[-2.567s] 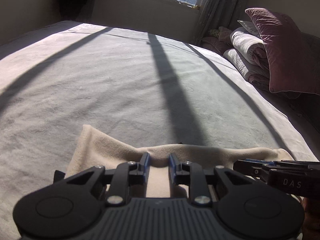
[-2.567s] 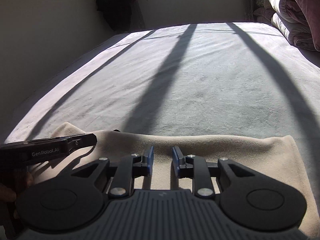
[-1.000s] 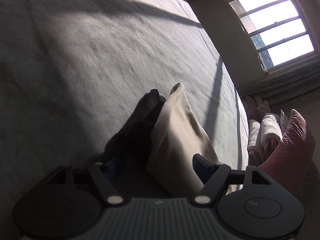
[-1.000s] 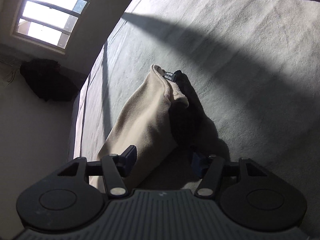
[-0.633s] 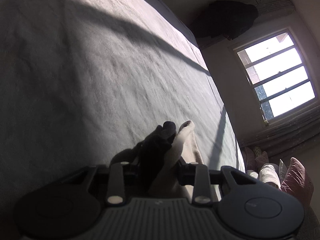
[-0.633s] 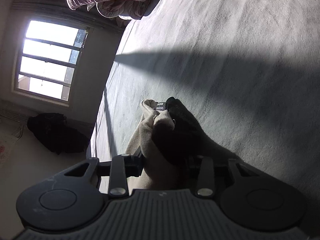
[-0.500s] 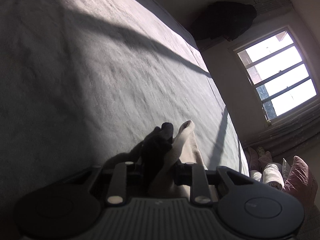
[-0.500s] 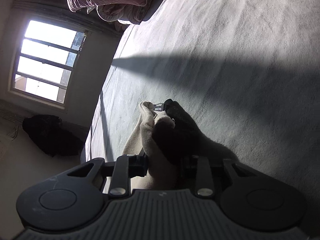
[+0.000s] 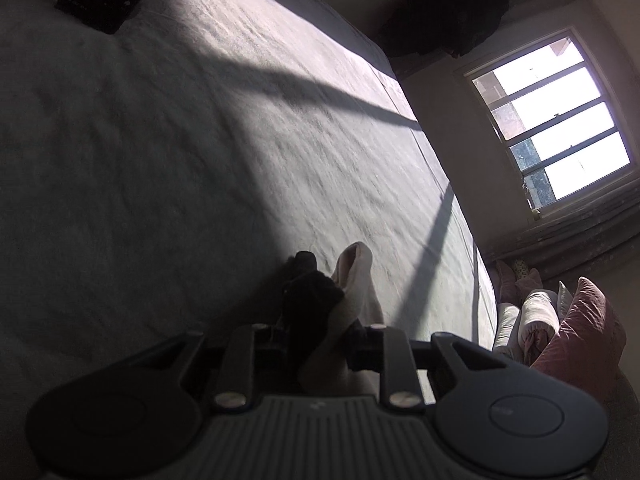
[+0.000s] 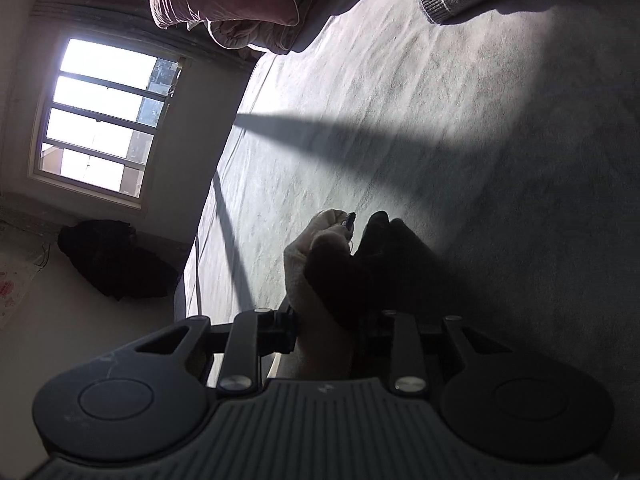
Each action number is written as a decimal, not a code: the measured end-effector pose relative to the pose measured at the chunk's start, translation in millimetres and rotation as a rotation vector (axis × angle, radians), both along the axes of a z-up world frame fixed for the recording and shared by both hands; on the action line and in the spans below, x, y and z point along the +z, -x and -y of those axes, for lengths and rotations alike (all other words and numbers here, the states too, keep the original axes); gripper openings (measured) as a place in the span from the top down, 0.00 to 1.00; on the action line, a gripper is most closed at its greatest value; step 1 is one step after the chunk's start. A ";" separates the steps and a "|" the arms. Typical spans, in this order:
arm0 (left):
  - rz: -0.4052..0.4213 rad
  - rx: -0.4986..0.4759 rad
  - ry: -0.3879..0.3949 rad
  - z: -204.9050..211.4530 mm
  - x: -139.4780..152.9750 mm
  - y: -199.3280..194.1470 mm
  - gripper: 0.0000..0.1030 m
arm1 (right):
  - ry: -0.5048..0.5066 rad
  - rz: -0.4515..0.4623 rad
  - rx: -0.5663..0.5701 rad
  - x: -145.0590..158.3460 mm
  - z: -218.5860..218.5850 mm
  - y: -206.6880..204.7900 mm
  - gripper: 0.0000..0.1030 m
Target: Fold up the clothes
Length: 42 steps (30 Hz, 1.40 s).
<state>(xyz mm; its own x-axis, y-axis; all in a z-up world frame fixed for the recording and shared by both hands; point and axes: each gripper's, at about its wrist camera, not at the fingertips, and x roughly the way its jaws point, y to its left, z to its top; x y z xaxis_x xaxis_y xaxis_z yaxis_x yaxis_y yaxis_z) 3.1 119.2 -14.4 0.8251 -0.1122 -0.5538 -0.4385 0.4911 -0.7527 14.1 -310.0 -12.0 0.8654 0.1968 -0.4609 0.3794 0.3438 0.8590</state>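
A sunlit grey bed cover (image 9: pixel 200 152) fills the frame; a barred window (image 9: pixel 556 120) and mauve pillows (image 9: pixel 580 332) are seen at right.

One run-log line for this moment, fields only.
left tongs: shut on beige garment | right tongs: shut on beige garment | garment: bunched between jaws | surface: grey bed

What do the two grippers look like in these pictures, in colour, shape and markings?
Both look alike. The left gripper and the right gripper have a dark grey ribbed body, with a round disc on each side. Two flat black arms with silver screws carry the fingers. A small pale mark sits on the ribbed top. No cables or sleeves show.
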 end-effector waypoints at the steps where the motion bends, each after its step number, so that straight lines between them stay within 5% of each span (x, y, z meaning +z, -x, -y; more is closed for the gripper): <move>1: -0.004 -0.005 0.010 -0.9 2.1 10.2 0.77 | 0.002 -0.001 -0.003 2.4 0.6 11.0 0.71; 9: 0.008 -0.049 0.050 -5.2 11.9 88.0 0.77 | 0.076 -0.004 -0.018 13.9 -2.2 95.5 0.71; 19: -0.002 -0.035 0.139 -14.3 -13.7 152.9 0.77 | 0.123 -0.015 -0.009 -2.0 -9.0 160.5 0.71; 24: -0.005 -0.080 0.071 -14.8 -33.6 158.1 0.76 | 0.239 -0.034 0.039 -21.9 -16.2 165.4 0.70; 29: 0.105 -0.137 -0.075 -4.5 -38.6 164.4 0.68 | 0.304 0.005 0.071 -38.6 -16.1 167.5 0.67; 32: 0.147 -0.152 -0.133 -2.6 -29.6 163.1 0.48 | 0.435 0.027 0.061 -25.6 -25.6 165.2 0.51; 35: 0.187 -0.141 -0.188 -6.7 -24.0 164.8 0.35 | 0.693 0.029 -0.012 -13.0 -45.6 167.1 0.37; 37: 0.185 -0.135 -0.193 -11.6 -28.1 168.3 0.34 | 0.861 0.058 -0.043 -8.1 -59.9 170.9 0.37; 42: 0.179 -0.128 -0.145 -16.0 -37.3 169.1 0.32 | 1.009 0.191 0.015 -1.8 -89.6 168.2 0.37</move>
<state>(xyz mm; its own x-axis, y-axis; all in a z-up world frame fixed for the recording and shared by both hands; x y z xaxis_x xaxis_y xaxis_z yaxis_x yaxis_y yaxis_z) -166.0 135.3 -51.7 0.8956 -0.1525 -0.4179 -0.2315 0.6424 -0.7305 -154.1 -220.4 -13.8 0.9421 -0.1952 -0.2726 0.2568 0.9428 0.2123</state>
